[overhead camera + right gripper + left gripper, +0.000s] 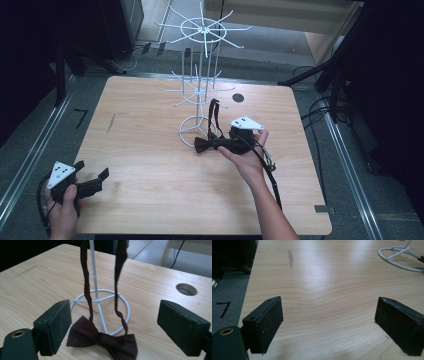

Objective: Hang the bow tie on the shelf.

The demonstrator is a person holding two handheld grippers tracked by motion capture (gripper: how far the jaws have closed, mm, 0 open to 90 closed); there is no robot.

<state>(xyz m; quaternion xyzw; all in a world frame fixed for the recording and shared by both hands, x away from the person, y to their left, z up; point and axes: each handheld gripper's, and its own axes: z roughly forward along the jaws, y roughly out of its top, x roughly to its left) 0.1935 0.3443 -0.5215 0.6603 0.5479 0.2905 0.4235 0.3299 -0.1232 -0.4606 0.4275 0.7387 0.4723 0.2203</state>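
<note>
A dark bow tie (102, 340) hangs by its strap from the white wire stand (200, 75) mid-table, before the right gripper's (112, 327) spread jaws, while the left gripper (92, 180) rests released at the near-left corner.

high view overhead; gripper views low, close; share table (150, 150).

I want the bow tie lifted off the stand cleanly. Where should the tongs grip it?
Grip the bow tie at its narrow centre knot, coming from the right tongs' side, one jaw on each face. The wings are floppy, and the strap hangs from the white stand.
</note>
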